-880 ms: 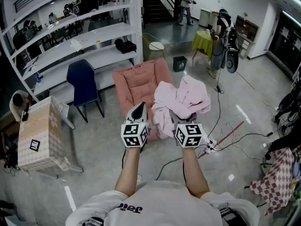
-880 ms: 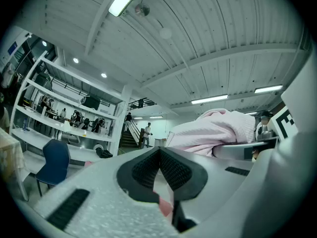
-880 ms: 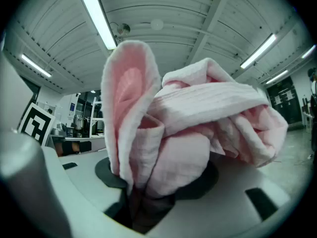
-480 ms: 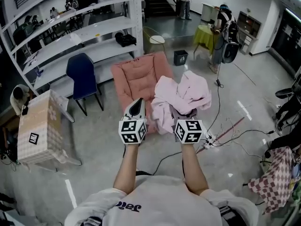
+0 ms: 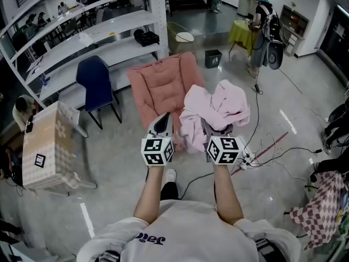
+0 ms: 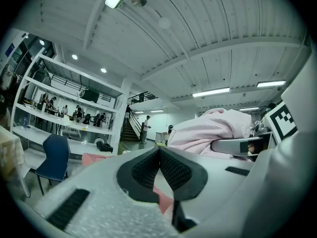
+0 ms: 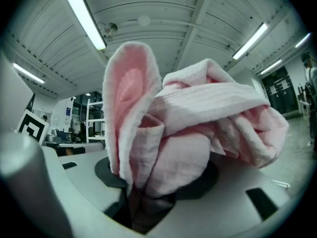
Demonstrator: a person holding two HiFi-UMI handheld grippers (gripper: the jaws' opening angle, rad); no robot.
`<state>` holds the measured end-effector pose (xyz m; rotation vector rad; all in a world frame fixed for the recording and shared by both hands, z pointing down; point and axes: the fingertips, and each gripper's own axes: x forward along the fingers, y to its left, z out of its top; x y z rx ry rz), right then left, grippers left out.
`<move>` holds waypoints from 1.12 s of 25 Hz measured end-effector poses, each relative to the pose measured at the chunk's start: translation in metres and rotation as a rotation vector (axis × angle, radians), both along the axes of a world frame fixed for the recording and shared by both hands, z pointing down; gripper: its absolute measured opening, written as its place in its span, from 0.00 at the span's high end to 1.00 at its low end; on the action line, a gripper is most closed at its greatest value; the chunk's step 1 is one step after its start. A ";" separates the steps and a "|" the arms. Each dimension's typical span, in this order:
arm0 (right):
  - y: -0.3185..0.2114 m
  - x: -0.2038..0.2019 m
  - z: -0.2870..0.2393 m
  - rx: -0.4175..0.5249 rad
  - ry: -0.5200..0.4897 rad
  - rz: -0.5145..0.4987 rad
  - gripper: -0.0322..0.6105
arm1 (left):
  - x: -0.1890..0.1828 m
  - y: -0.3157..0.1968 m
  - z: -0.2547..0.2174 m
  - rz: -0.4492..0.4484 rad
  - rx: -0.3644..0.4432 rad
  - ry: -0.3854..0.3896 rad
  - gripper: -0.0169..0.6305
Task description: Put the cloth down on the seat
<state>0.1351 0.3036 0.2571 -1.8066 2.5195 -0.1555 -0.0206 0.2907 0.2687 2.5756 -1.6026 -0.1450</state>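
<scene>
A crumpled pale pink cloth (image 5: 217,107) is bunched up above my right gripper (image 5: 214,129), which is shut on its lower folds. In the right gripper view the cloth (image 7: 198,118) fills the space between the jaws of the right gripper (image 7: 151,185) and spills over them. The seat, a salmon-pink padded floor chair (image 5: 162,85), lies on the floor just ahead and to the left of the cloth. My left gripper (image 5: 162,125) is held beside the right one, over the seat's near end. In its own view the left gripper (image 6: 159,153) is shut on nothing, with the cloth (image 6: 208,130) to its right.
A blue chair (image 5: 97,86) and white shelving (image 5: 103,34) stand left of the seat. A checkered box (image 5: 46,146) is at the far left. Cables (image 5: 267,149) run over the floor on the right. A black bin (image 5: 212,58) and people (image 5: 265,31) are behind.
The person has stepped forward, and a shoe now shows below the grippers. Both grippers and the held cloth have come slightly nearer the seat. Neither grip has changed.
</scene>
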 end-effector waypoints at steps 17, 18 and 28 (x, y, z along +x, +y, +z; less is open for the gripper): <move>-0.206 -0.031 -0.014 0.001 0.025 0.041 0.58 | -0.020 -0.232 -0.017 0.068 0.015 0.048 0.95; -0.218 -0.033 -0.011 -0.005 0.024 0.048 0.58 | -0.023 -0.245 -0.016 0.073 0.015 0.045 0.95; -0.294 -0.050 0.037 -0.105 0.039 0.071 0.58 | -0.045 -0.323 0.026 0.099 -0.066 0.055 0.95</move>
